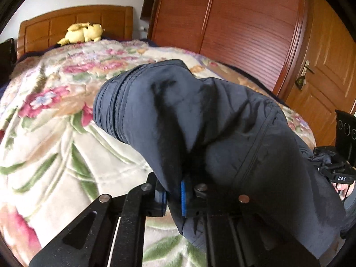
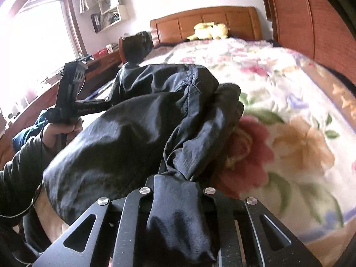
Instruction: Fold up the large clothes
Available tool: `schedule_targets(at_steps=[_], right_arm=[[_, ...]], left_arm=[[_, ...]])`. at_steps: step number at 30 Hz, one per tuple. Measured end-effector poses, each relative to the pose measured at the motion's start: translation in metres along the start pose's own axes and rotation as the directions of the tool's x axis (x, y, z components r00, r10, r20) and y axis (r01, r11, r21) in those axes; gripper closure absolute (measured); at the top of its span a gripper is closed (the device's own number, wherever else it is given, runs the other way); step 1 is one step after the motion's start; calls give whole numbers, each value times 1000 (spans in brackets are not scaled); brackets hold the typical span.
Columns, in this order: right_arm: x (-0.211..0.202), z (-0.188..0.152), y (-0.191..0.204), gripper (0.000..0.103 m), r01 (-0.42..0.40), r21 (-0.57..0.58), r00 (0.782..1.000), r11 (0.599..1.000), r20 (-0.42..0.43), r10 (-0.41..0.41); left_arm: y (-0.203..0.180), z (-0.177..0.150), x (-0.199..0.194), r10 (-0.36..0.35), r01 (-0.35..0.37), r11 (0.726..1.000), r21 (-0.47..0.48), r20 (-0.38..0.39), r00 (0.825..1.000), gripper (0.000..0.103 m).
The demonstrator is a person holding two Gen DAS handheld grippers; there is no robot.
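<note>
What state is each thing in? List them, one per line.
Left gripper: shut on jacket.
Right gripper: shut on jacket.
Jacket: bunched, lifted over the bed, not yet folded.
Blanket: spread over the bed.
Plush toy: lying by the headboard.
Door: closed.

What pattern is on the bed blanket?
Floral: pink and red flowers with green leaves on cream blanket, clearest in the left wrist view.

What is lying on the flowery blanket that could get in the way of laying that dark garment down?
Nothing visible nearby. Both hand-held grippers already clamp the dark garment, and the floral blanket beneath is bare. The only item on it is a yellow plush toy, far off by the headboard.
</note>
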State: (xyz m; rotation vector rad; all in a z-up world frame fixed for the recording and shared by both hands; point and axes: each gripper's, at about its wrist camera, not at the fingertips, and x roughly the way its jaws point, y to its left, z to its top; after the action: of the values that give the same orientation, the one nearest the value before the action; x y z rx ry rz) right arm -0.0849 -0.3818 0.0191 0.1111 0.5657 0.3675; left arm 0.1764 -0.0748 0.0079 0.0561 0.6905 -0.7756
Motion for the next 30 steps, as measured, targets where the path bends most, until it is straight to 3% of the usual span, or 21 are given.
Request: schedule_targets(at_steps=[10,14,18,19,21,23,25,27,30], right_arm=[[4,11,3,89,23,-26,999,999,37,-22],[16,15,-4,89,32,-33,999,999,14,-31],[53,11,-14,85,103,-67,990,992,-88,-108],[61,9,-18,83,103,-67,988,992,-111,-110],[72,9,-29,68,104,-49,984,993,-137,-110],[84,8,-42,36,137,-35,974,990,-177,-141],[89,8,-54,21,182,-20,968,983,-174,-183],[100,6,-65,13,171,7,964,985,-206,-166],[121,4,-77,13,64,73,967,995,-252,-44]], left_arm=[[4,12,-56,52,-54,998,15,94,994,94],[13,4,-54,90,-91,996,12,57,994,94],[25,-3,-32,114,-114,993,-21,13,993,94],[29,-4,-28,110,-110,993,-30,8,994,94],[31,-6,-21,110,-110,993,-37,-4,994,94],[31,-8,-18,113,-113,993,-32,-15,994,94],[30,-10,-10,118,-118,993,-15,-30,993,94],[29,-12,-8,113,-114,993,-10,-33,993,94],[32,-13,-7,109,-110,994,-13,-37,993,94]])
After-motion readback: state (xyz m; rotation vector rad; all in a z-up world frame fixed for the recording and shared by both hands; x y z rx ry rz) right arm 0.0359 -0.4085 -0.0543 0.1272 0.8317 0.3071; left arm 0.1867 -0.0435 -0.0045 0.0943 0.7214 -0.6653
